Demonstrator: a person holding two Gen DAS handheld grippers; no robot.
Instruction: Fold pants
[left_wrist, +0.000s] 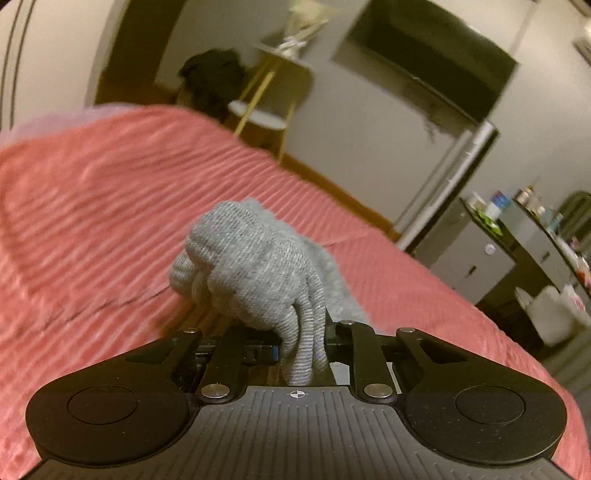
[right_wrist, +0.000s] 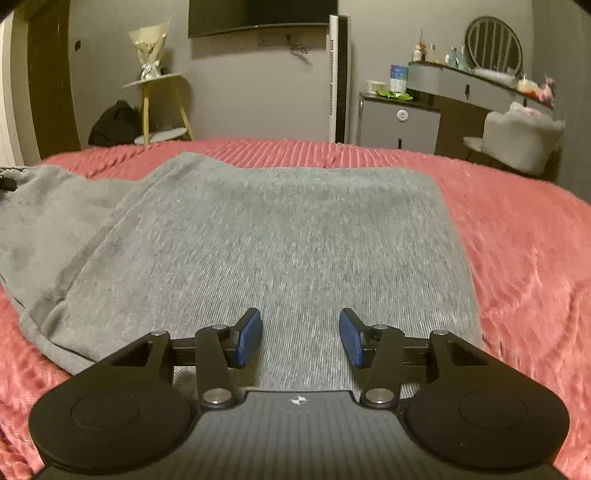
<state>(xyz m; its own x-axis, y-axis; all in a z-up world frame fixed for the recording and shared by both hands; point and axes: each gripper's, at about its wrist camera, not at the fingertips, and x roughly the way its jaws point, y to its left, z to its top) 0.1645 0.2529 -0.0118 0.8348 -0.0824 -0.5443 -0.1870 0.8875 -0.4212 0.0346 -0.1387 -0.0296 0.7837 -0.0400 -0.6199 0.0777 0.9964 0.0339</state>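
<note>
**Left gripper holds a bunch of the pants, right gripper waits open**

From the left wrist view, the left gripper (left_wrist: 303, 341) has its fingers closed on a thick bunch of the grey pants (left_wrist: 255, 266). The cloth is lifted above the pink bedspread (left_wrist: 92, 206) and it hangs in folds around the fingers, so the pads are mostly hidden. The background is blurred.

From the right wrist view, the right gripper (right_wrist: 300, 338) hovers low over the pants (right_wrist: 266, 236), which lie mostly flat on the bedspread (right_wrist: 524, 258). The blue fingers (right_wrist: 249, 338) are spread wide apart and they hold nothing. On the left side the cloth is folded over itself and wrinkled.

I think the main danger is the bunched hold: if the left fingers hold several layers, the fold can come out crooked or drag the flat part out of place. The cloth could also slip out if it is pulled fast. If the right fingers close only on the upper layer, the layers can separate.

I cannot read any brand, label or writing in either view.
</note>
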